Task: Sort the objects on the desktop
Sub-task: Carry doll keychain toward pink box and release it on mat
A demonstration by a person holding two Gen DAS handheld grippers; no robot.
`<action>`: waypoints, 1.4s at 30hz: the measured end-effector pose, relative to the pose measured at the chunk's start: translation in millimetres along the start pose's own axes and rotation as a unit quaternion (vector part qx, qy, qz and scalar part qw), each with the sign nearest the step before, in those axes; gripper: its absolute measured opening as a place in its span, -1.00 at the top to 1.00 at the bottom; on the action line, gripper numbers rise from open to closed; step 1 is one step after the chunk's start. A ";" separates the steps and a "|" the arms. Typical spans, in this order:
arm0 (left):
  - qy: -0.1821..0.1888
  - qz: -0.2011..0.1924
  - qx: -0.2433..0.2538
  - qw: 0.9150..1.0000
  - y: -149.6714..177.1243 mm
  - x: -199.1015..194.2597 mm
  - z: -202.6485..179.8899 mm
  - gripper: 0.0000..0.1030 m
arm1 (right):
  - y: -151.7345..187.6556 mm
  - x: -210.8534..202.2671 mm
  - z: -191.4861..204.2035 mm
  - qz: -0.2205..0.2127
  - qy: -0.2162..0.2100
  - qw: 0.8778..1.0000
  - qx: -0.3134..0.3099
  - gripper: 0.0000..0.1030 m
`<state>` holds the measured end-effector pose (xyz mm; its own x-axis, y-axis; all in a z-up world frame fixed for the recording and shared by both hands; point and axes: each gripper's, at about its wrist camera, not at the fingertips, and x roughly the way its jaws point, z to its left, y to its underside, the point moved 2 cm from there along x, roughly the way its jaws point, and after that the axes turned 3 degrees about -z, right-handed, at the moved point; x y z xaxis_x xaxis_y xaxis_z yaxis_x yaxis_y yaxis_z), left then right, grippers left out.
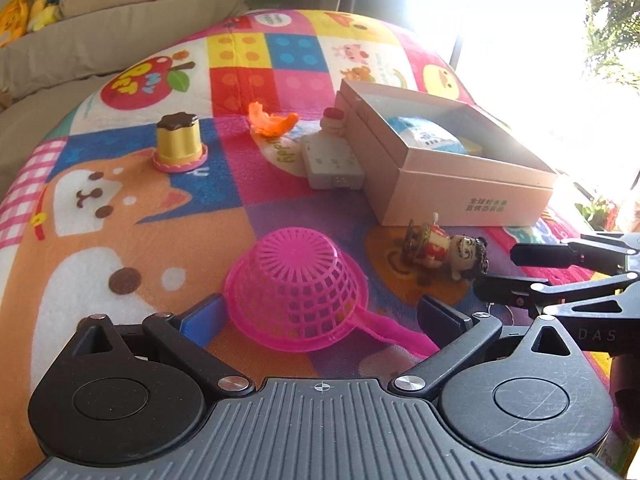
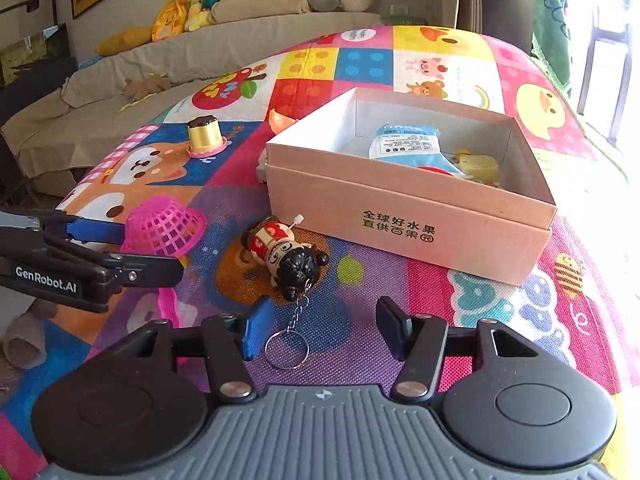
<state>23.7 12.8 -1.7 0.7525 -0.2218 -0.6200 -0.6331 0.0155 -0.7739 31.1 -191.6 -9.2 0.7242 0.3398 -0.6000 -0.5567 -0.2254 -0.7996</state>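
Colours on my two wrist feeds: bright toys on a patchwork play mat.

I see a hot-pink lattice strainer (image 1: 294, 296), a gold pudding toy (image 1: 179, 142) with a brown top and pink frilled base, an orange plastic piece (image 1: 272, 120), a pale-pink box (image 2: 408, 216) with dark green characters, a red-and-white doll keychain (image 2: 286, 252) with black hair, and a cartoon-checked mat (image 1: 120, 208) in red, yellow, blue, orange.
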 end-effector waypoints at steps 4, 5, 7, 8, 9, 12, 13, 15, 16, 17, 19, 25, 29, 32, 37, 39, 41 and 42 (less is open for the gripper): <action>-0.020 0.001 0.015 1.000 4.5 -2.2 -4.7 -1.00 | -7.3 7.9 6.1 -0.010 -0.004 1.000 -0.010 -0.18; -0.023 0.002 0.017 1.000 4.8 -2.8 -5.4 -1.00 | -8.1 10.2 8.0 -0.011 -0.005 1.000 -0.014 -0.18; -0.025 0.002 0.015 1.000 5.3 -3.9 -5.2 -1.00 | -9.6 16.9 12.7 -0.012 -0.007 1.000 -0.026 -0.18; -0.025 0.001 0.014 1.000 5.8 -4.3 -4.9 -1.00 | -10.3 19.4 14.4 -0.010 -0.008 0.999 -0.029 -0.14; -0.026 0.000 0.014 1.000 6.1 -4.2 -4.7 -1.00 | -11.0 21.8 15.7 -0.006 -0.012 0.999 -0.031 0.04; -0.026 -0.002 0.012 1.000 6.9 -4.6 -4.1 -1.00 | -11.2 24.1 15.6 0.007 -0.021 0.999 -0.029 0.37; -0.027 -0.002 0.011 1.000 6.7 -4.6 -3.9 -1.00 | -10.4 22.9 14.7 0.008 -0.019 0.999 -0.030 0.37; -0.029 0.000 0.006 1.000 6.1 -4.8 -4.1 -1.00 | -7.8 18.5 12.1 0.013 -0.017 0.999 -0.034 0.37; -0.031 0.001 0.004 1.000 5.7 -5.0 -4.0 -1.00 | -6.5 16.1 10.6 0.015 -0.017 0.999 -0.035 0.37; -0.037 0.003 0.001 0.999 5.2 -5.2 -3.9 -1.00 | -4.6 12.4 8.2 0.019 -0.017 0.999 -0.038 0.37; -0.055 0.004 -0.005 0.998 4.1 -6.1 -2.6 -1.00 | -1.1 6.1 3.0 0.022 -0.011 0.998 -0.050 0.37; -0.064 0.005 -0.029 0.998 -2.4 -6.7 1.0 -1.00 | 2.4 0.2 -32.5 0.007 0.081 0.996 -0.048 0.16; -0.071 0.015 -0.027 0.997 -5.5 4.8 -2.7 -1.00 | 5.8 -6.1 -52.7 0.003 0.072 0.997 0.014 -0.27; -0.087 0.018 -0.016 0.996 -10.4 14.6 -9.6 -1.00 | 12.9 -10.2 -51.3 -0.001 0.056 0.998 0.032 -0.49; -0.088 0.023 0.017 0.996 -12.8 26.8 -26.3 -1.00 | 23.5 -9.0 -43.9 0.007 0.052 0.998 0.040 -0.63; -0.079 0.021 0.031 0.996 -10.7 26.0 -32.7 -1.00 | 23.1 -9.5 -43.4 0.003 0.055 0.998 0.042 -0.75; -0.069 0.020 0.047 0.996 -7.5 22.5 -37.4 -1.00 | 23.7 -8.3 -43.7 0.006 0.055 0.997 0.045 -0.82; -0.063 0.018 0.059 0.996 -4.9 19.6 -40.1 -1.00 | 23.9 -7.7 -43.9 0.007 0.054 0.997 0.047 -0.84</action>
<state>34.3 -30.7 -4.9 0.7509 -0.0941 -0.6537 -0.6405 0.1380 -0.7555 30.1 -239.8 -24.8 0.7525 0.2353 -0.6152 -0.5995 -0.1419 -0.7877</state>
